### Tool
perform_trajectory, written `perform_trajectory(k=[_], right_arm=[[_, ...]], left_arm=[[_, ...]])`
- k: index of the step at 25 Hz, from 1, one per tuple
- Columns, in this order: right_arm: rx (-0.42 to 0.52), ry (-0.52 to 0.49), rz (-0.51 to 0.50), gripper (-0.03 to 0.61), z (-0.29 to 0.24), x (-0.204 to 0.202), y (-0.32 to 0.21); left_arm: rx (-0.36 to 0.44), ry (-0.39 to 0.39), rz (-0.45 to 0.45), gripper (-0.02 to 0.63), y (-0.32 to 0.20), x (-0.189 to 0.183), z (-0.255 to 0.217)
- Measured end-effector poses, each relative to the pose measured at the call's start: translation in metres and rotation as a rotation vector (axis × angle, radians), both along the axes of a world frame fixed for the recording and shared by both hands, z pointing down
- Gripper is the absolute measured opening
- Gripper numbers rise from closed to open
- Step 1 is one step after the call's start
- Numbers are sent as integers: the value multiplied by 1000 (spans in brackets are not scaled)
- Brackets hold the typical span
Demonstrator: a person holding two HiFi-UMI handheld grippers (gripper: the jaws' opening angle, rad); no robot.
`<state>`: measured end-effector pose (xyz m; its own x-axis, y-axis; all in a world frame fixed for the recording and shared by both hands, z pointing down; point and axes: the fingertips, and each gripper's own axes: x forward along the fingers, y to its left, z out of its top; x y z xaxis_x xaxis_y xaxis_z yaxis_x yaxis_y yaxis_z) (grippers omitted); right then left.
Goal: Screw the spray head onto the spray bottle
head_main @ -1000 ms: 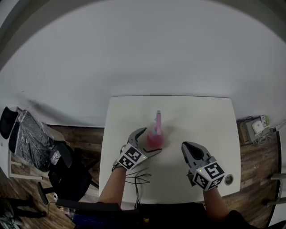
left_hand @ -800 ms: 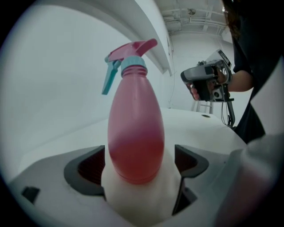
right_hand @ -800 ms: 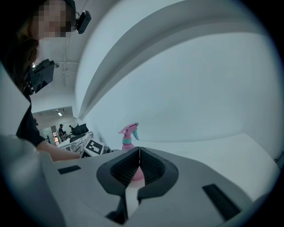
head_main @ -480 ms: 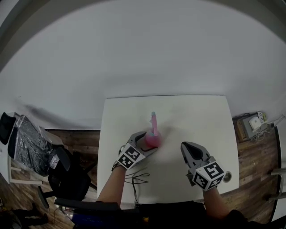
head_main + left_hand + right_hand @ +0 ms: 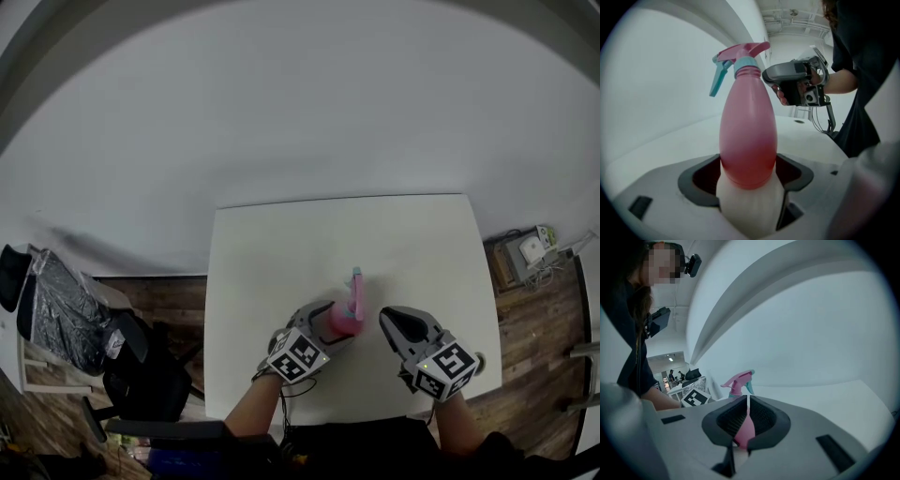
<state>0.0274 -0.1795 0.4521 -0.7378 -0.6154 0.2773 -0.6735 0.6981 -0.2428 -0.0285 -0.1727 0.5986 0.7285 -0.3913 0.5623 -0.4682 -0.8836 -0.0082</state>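
The pink spray bottle (image 5: 748, 136) stands upright on the white table (image 5: 281, 253), and its pink spray head (image 5: 740, 54) with a teal trigger sits on its neck. My left gripper (image 5: 748, 180) is shut on the bottle's lower body. In the head view the bottle (image 5: 345, 319) is near the table's front middle, held by the left gripper (image 5: 336, 325). My right gripper (image 5: 392, 320) is just to its right, apart from it and shut with nothing between its jaws. In the right gripper view the right gripper (image 5: 748, 420) points at the spray head (image 5: 738, 379), which shows behind it.
A round cable hole (image 5: 479, 359) lies in the table's front right corner. A black chair (image 5: 141, 370) stands on the wooden floor to the left, and a box of devices (image 5: 525, 255) sits on the floor to the right. A white wall is behind the table.
My left gripper has carried the bottle to the right and toward the table's front edge, close to the right gripper. The right gripper has barely shifted.
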Motion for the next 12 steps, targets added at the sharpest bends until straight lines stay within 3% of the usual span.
perform_trajectory(k=[5, 7, 12], right_arm=[[25, 51, -79, 14, 8, -1, 16], [22, 54, -105, 68, 9, -3, 19], [58, 73, -144, 117, 8, -13, 13]], left_arm=[[1, -2, 22, 368, 6, 10, 2], [-3, 1, 17, 368, 4, 12, 2], [-5, 2, 13, 365, 2, 15, 3]])
